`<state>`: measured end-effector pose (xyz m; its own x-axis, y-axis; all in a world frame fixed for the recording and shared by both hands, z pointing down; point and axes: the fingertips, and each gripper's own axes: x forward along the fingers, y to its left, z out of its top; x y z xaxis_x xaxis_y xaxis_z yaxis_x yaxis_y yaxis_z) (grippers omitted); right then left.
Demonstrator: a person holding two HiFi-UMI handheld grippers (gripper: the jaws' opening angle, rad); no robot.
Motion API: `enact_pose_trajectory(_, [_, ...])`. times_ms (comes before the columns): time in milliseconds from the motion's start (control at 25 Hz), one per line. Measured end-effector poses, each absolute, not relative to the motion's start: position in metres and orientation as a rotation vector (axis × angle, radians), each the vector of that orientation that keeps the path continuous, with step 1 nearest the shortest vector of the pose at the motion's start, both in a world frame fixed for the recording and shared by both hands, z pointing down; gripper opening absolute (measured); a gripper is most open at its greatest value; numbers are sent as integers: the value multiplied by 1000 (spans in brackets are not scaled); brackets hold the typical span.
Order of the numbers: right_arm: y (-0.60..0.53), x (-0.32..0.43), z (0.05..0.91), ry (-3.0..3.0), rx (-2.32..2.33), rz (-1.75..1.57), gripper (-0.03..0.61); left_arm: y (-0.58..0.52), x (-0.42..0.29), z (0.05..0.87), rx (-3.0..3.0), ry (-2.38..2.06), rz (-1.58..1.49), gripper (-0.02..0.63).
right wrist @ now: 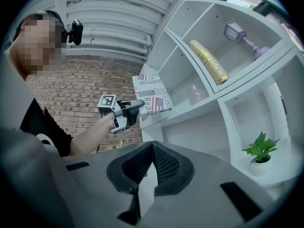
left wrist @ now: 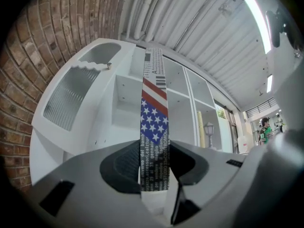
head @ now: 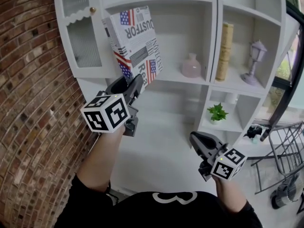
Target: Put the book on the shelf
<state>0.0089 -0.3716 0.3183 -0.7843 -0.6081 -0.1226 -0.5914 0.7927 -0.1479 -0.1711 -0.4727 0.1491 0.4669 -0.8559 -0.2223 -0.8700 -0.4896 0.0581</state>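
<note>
A book (head: 137,44) with a stars-and-stripes cover is held up in front of the white shelf unit (head: 190,82), tilted, at the open middle compartment. My left gripper (head: 134,86) is shut on its lower edge; in the left gripper view the book's spine (left wrist: 153,127) stands upright between the two pads. My right gripper (head: 195,140) hangs lower at the right, shut with nothing in it. From the right gripper view the book (right wrist: 152,96) and the left gripper (right wrist: 135,106) show at the shelf's left side.
A pink vase (head: 191,66) stands in the same compartment, to the right of the book. A gold cylinder (head: 223,51) and a lilac lantern (head: 255,61) fill the right compartment, a small green plant (head: 217,113) the one below. A brick wall (head: 28,94) runs along the left.
</note>
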Motion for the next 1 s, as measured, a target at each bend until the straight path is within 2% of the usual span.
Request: enact_pose_trajectory(1000, [-396,13,350,2758,-1086,-201,11,-579,-177,162,-2636,1697,154,158])
